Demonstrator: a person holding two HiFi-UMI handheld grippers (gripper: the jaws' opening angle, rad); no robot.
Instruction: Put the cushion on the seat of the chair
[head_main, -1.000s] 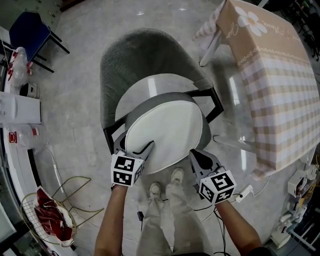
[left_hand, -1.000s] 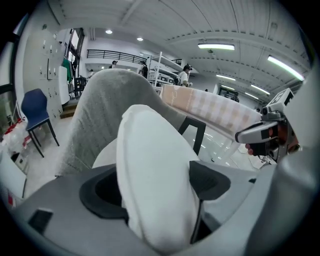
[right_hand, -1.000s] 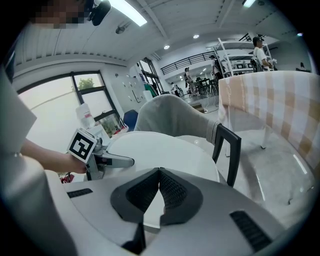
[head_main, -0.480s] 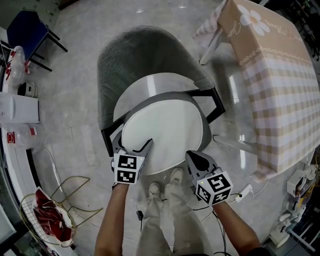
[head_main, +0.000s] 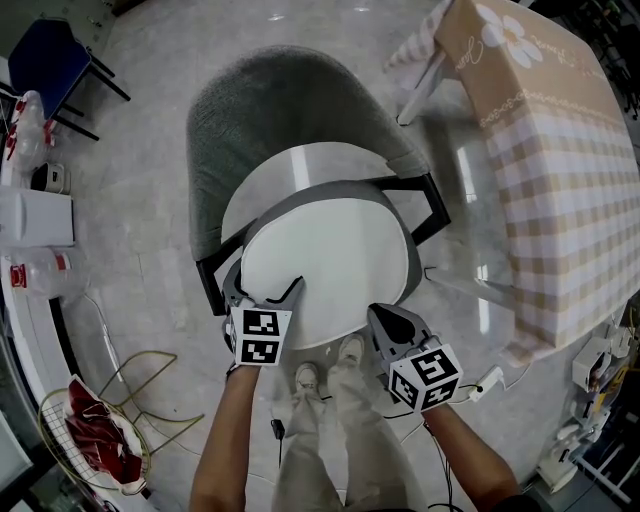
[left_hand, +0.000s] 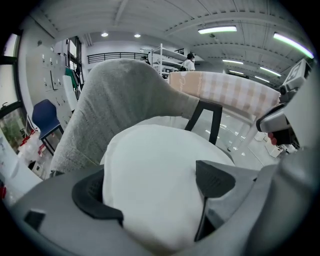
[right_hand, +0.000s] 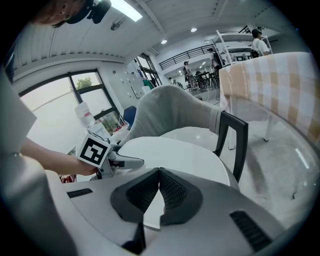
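The round cushion, white on top with a grey rim, lies on the white seat of the chair, whose grey back is on the far side. My left gripper straddles the cushion's near left edge. Its jaws have just been opening, and the cushion still bulges between them in the left gripper view. My right gripper is at the near right edge. In the right gripper view its pads are pinched on a thin white lip of the cushion.
The chair's black armrest frame stands right of the cushion. A table with a checked cloth fills the right side. A blue chair is at the far left, and a wire basket with red cloth at the near left. The person's feet are under the seat's front.
The left gripper has sunk a little with the cushion's edge and its jaws stand wider apart. The right gripper has hardly moved.
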